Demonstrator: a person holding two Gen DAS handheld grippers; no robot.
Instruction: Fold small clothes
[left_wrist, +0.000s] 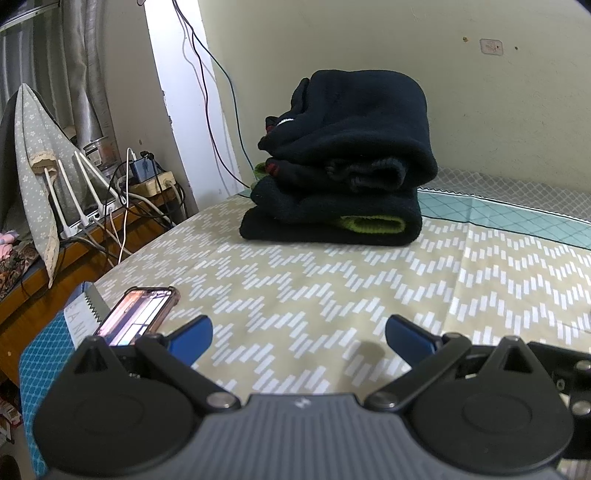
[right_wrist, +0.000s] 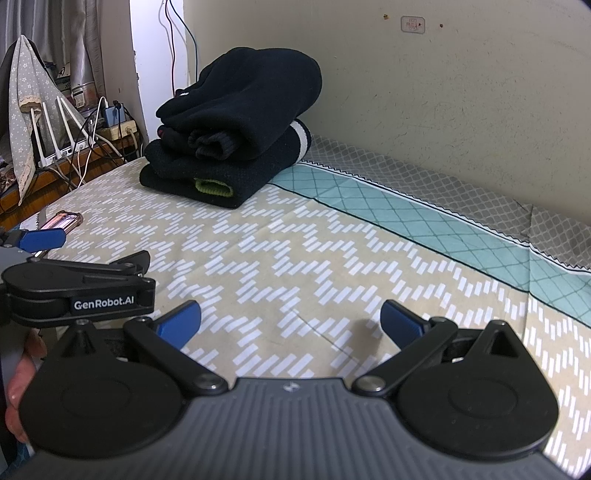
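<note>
A stack of folded dark clothes (left_wrist: 343, 166) sits on the patterned bed sheet (left_wrist: 332, 288) near the wall; a green cuff shows at its bottom. The stack also shows in the right wrist view (right_wrist: 236, 136). My left gripper (left_wrist: 298, 338) is open and empty, low over the sheet, well short of the stack. My right gripper (right_wrist: 290, 321) is open and empty over the sheet too. The left gripper's body (right_wrist: 77, 288) shows at the left of the right wrist view, beside the right one.
A phone (left_wrist: 138, 314) with a lit screen lies on the sheet at the left edge, close to the left gripper. A wooden side table (left_wrist: 74, 236) with a router, cables and chargers stands left of the bed. The wall (left_wrist: 480, 110) is behind the stack.
</note>
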